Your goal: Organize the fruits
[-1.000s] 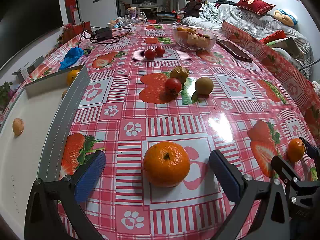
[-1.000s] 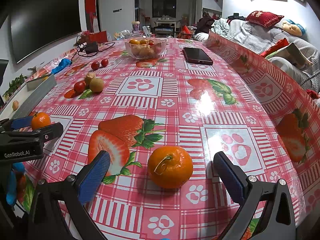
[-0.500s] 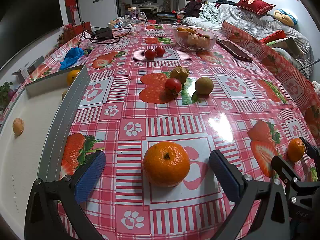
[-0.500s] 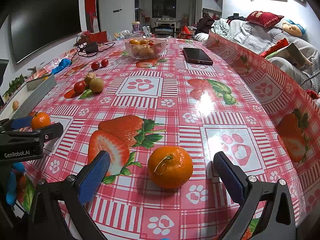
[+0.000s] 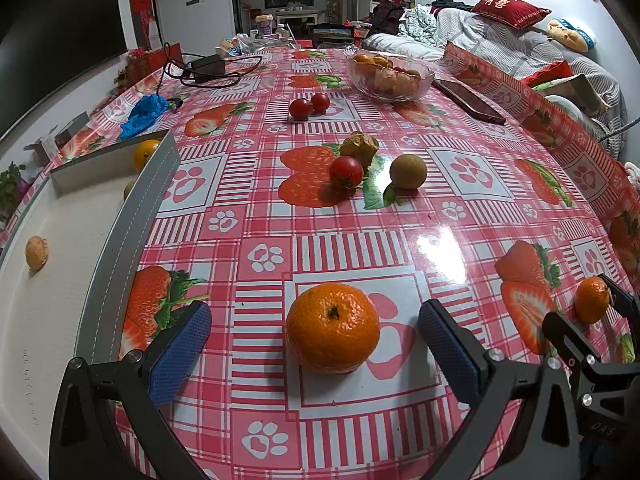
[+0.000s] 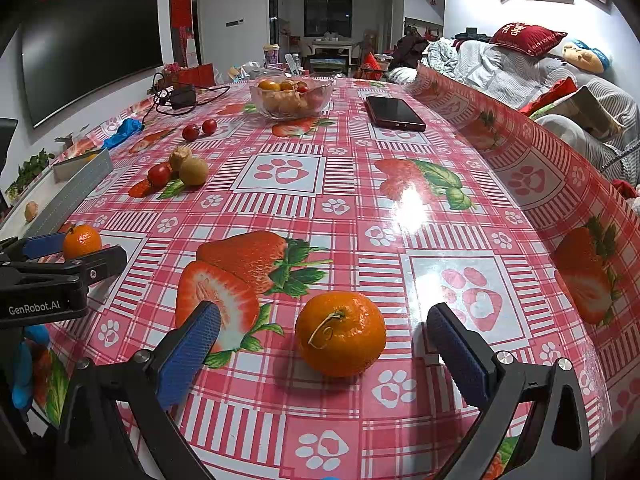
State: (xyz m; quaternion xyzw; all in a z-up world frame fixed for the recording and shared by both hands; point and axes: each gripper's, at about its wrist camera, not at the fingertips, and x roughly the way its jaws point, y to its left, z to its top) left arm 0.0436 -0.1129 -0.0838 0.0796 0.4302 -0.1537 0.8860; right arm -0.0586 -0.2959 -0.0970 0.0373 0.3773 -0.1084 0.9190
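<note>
The left claw (image 5: 314, 338) is wide open, with one orange (image 5: 333, 328) sitting on the desk (image 5: 348, 240) between its fingers, not touching them. The right claw (image 6: 324, 342) is wide open too, around another orange (image 6: 341, 334).

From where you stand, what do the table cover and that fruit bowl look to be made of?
Table cover: likely glossy vinyl or oilcloth; it throws a bright glare and curls stiffly at its edge. Fruit bowl: clear glass or plastic, since the fruit shows through its wall.
</note>
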